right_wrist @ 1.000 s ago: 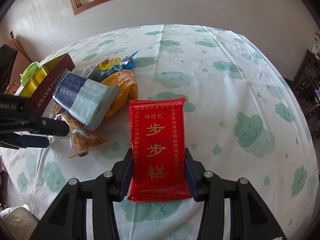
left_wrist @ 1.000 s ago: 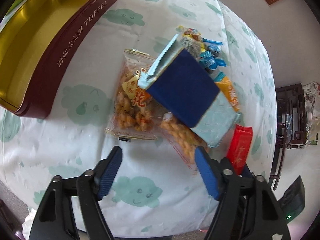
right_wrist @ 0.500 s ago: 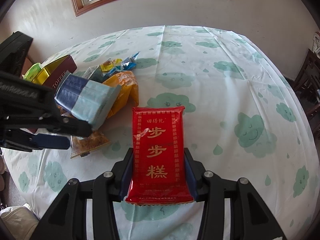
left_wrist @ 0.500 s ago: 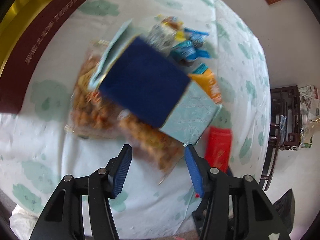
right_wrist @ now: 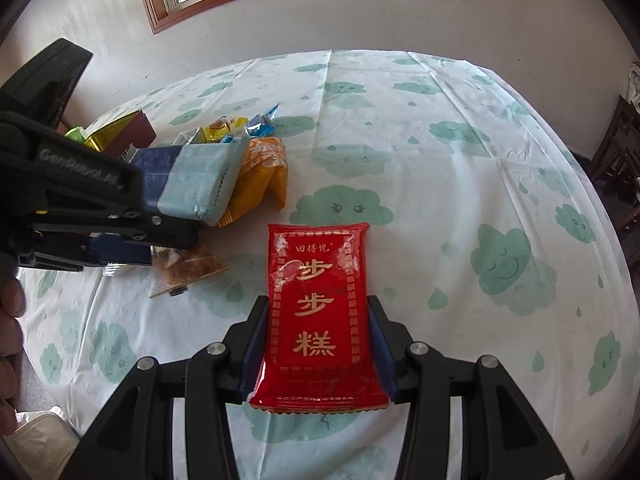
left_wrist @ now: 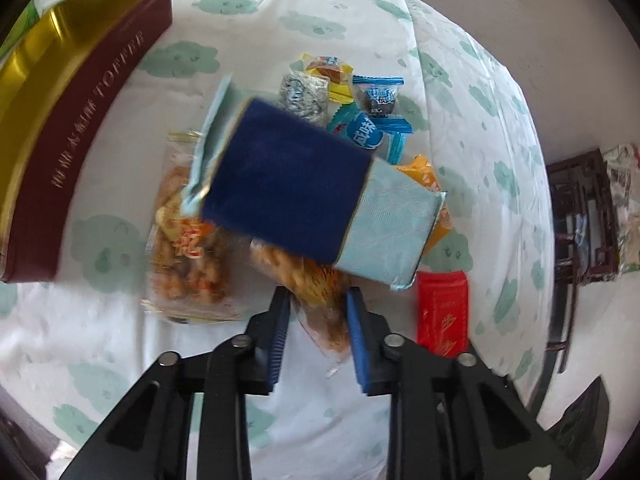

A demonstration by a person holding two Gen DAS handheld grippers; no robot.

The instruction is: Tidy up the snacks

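A: Quick pass. Your left gripper point(left_wrist: 316, 320) has just been closing, and a clear bag of fried twists point(left_wrist: 316, 300) sits between the blue pads point(left_wrist: 357, 336), pinched at its near end. Frame is blurry, so contact on the left pad looks firm but I can't swear to it.

B: And the right one?

A: Your right gripper point(right_wrist: 318, 344) is clamped on the red cake packet point(right_wrist: 318, 316), pads on both long sides, packet sticking out ahead of the fingers over the tablecloth point(right_wrist: 460, 184), towards the near edge of the table.

B: Where's the rest of the snacks?

A: Piled left of the table's middle. The navy and pale-blue pouch point(left_wrist: 316, 200) lies tilted on top of the pile, over the far end of your twist bag. A second clear bag of fried snacks point(left_wrist: 188, 256) lies just beside it, on the side of the toffee tin point(left_wrist: 76, 160). An orange pack point(right_wrist: 264, 176) pokes out under the pouch's pale end. Small wrapped sweets point(left_wrist: 376, 98) cluster at the far side of the pile.

B: The tin?

A: Open, gold inside, maroon wall, at the left edge of the table, apart from the pile.

B: Anything else of you in shot?

A: Your hand point(right_wrist: 10, 320) shows at the left rim of the right wrist view, behind the left gripper's black body.
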